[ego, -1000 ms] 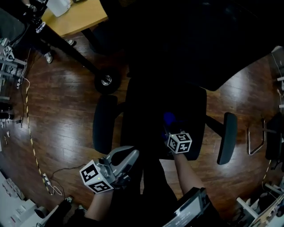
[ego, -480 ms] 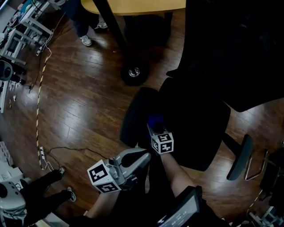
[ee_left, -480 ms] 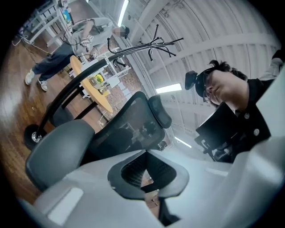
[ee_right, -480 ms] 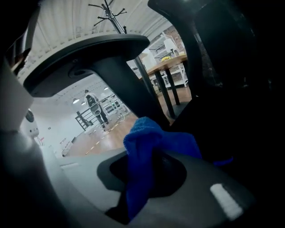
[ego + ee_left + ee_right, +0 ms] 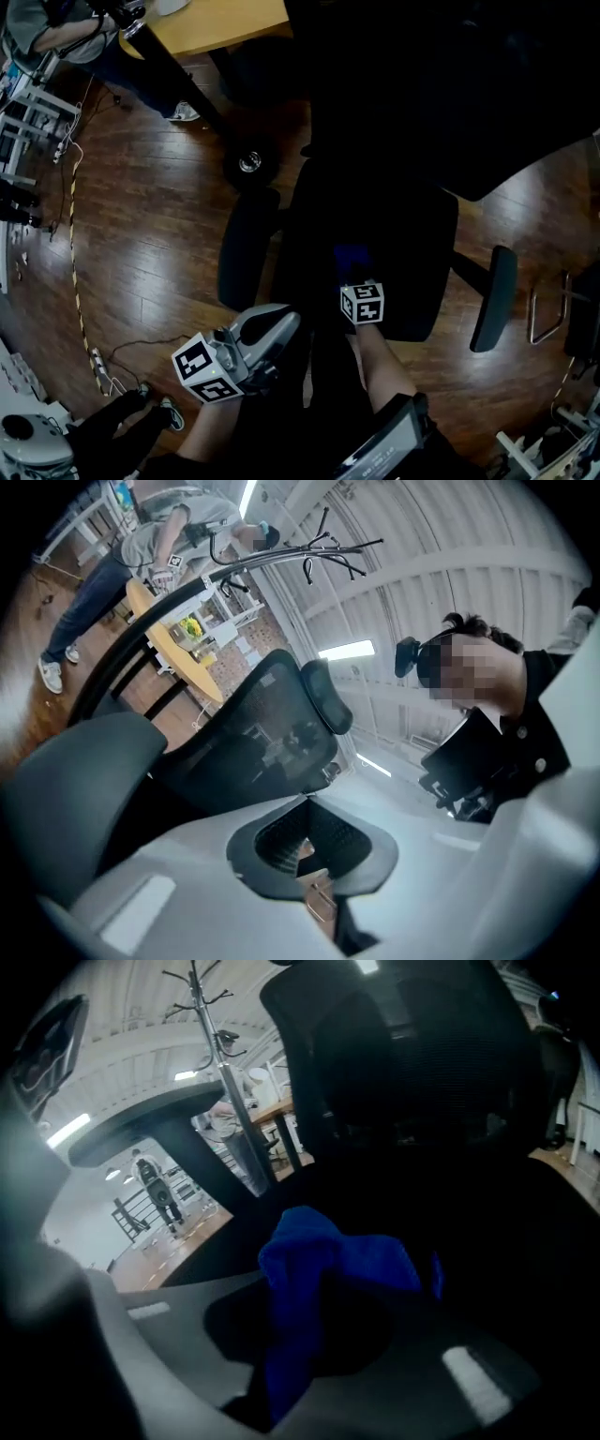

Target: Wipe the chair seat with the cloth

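Wooden floor (image 5: 141, 234) lies around a black chair. Its seat (image 5: 403, 225) is so dark that the surface hardly shows. The blue cloth (image 5: 328, 1255) is over the seat's near-left part; contact is unclear. The right gripper (image 5: 314, 1335) clamps it, its lower folds hidden between the jaws. Near left, off the seat, the left gripper (image 5: 307, 855) has its jaws together, holding nothing.

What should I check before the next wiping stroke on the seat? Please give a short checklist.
1. Right gripper shut on cloth: ok.
2. Cloth over the seat: ok.
3. Cloth touching the seat: cannot tell, too dark.
4. Left gripper empty, jaws together: ok.
5. Left gripper apart from the cloth: ok.
6. Seat free of other things: cannot tell, too dark.
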Tool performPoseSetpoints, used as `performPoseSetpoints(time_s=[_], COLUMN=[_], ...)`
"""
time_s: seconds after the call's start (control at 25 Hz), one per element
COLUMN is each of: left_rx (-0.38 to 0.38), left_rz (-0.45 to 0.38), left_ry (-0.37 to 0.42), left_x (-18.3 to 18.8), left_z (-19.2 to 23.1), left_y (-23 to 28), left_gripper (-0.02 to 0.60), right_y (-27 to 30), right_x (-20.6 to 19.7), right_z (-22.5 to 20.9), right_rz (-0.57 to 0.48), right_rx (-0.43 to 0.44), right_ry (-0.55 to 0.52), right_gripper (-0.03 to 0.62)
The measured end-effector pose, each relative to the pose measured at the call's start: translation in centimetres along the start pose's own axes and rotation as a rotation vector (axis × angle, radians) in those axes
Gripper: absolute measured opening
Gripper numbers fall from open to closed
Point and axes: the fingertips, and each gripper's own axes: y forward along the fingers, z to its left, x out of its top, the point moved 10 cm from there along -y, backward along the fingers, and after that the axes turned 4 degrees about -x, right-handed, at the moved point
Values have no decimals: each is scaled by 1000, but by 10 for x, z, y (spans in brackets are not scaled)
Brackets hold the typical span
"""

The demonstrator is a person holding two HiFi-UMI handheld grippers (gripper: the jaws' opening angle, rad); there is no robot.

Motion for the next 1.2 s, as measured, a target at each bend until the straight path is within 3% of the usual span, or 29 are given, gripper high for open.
performPoseSetpoints(time_s=[0.24, 0.4, 0.64, 0.92, 1.04, 1.2], left_rx=[-124, -185, -204, -147, -116, -35], left_rz=[106, 160, 185, 121, 64, -9], left_ry=[-17, -22, -18, 1, 10, 31], left_x=[-17, -27, -38, -30, -18, -2], left_z=[-8, -17, -26, -27, -24, -15], left_y=[58, 90, 105, 83, 67, 36], left_gripper=[-6, -6, -6, -6, -6, -6], right_y=[-86, -135, -154, -151, -115, -52], right_x=[-29, -47, -56, -42, -19, 3], right_z=[-110, -155, -175, -160, -105, -10], right_rz=[-37, -67, -84, -111, -128, -74], right_rx=[-249, -380, -402, -357, -203, 30], right_ry=[172, 239, 264, 283, 250, 184], right_gripper=[58, 60, 60, 60, 60, 60])
